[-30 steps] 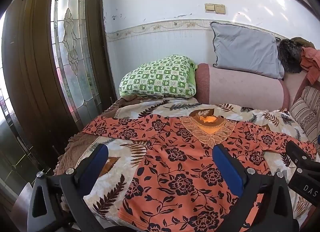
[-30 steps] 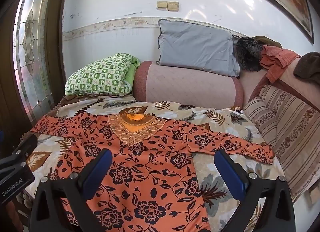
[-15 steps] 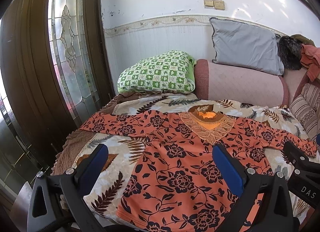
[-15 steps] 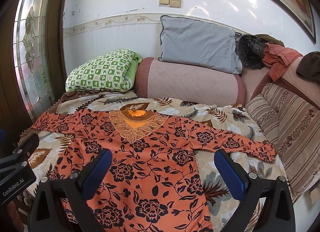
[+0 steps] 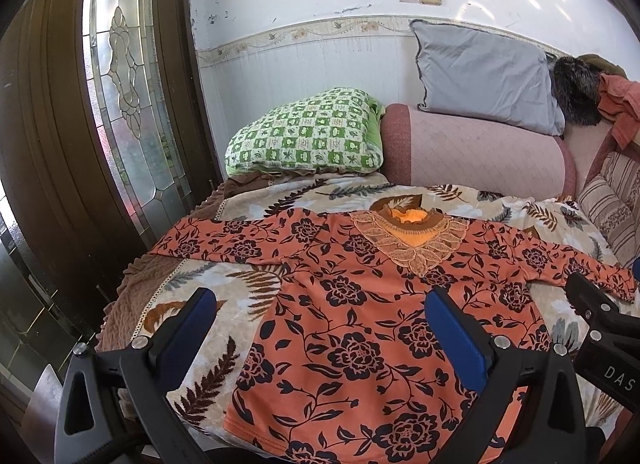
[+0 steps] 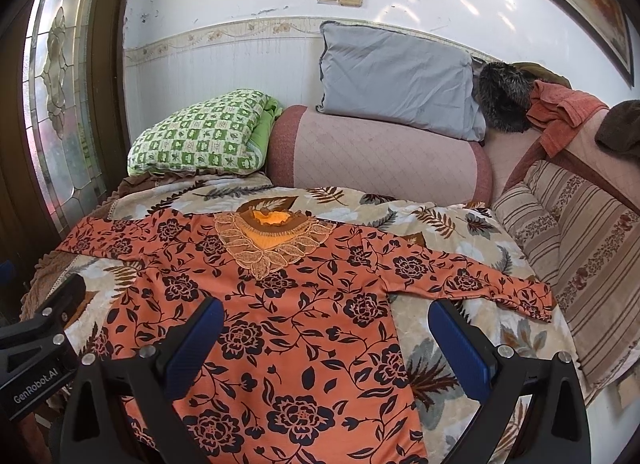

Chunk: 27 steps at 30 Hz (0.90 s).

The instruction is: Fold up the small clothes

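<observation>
Both my claws hung wide apart and held nothing. My left gripper (image 5: 326, 330) sat low in its frame, its blue pads (image 5: 452, 336) over the hem of the orange floral top (image 5: 360, 304) without clear contact; my right gripper (image 6: 326, 344) did the same in its own view. The other claw's black body crept in at each frame's lower edge. The top lay flat, face up, across the leaf-print blanket (image 6: 440, 223), sleeves spread toward both sides, lace collar (image 6: 272, 240) at frame centre. Beyond it, upper centre, stood a green checked pillow (image 5: 308, 135), a pink bolster (image 5: 480, 155) and a grey pillow (image 6: 396, 79).
</observation>
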Each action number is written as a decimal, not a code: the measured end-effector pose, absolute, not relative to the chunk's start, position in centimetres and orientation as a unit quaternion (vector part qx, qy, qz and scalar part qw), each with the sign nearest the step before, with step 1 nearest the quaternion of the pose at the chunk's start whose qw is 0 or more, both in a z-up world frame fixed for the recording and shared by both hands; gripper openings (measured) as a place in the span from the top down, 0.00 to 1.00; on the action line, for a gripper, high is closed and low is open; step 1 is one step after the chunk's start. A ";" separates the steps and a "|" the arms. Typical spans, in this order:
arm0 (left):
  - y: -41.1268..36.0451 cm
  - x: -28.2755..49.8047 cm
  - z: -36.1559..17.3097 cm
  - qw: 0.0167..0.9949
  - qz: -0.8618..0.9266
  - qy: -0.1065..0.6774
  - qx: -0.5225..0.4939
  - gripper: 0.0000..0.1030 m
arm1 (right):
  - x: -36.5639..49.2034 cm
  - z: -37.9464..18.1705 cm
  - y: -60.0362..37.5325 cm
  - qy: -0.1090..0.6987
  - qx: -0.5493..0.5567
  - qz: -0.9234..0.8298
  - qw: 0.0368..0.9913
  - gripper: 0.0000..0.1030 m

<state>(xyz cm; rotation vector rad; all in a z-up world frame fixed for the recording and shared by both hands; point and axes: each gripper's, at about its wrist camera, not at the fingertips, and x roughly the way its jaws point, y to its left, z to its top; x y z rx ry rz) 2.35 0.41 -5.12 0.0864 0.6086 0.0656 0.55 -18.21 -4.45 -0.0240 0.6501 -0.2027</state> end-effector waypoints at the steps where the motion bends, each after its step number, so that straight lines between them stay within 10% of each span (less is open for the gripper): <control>1: 0.3 2.5 -5.2 0.952 0.031 0.301 0.043 0.00 | 0.6 -4.5 -18.3 0.320 -0.011 -0.100 0.942 0.00; 27: -4.2 11.5 -10.6 0.935 0.007 0.350 0.052 0.00 | 7.1 -9.2 -22.8 0.356 0.001 -0.143 0.923 0.00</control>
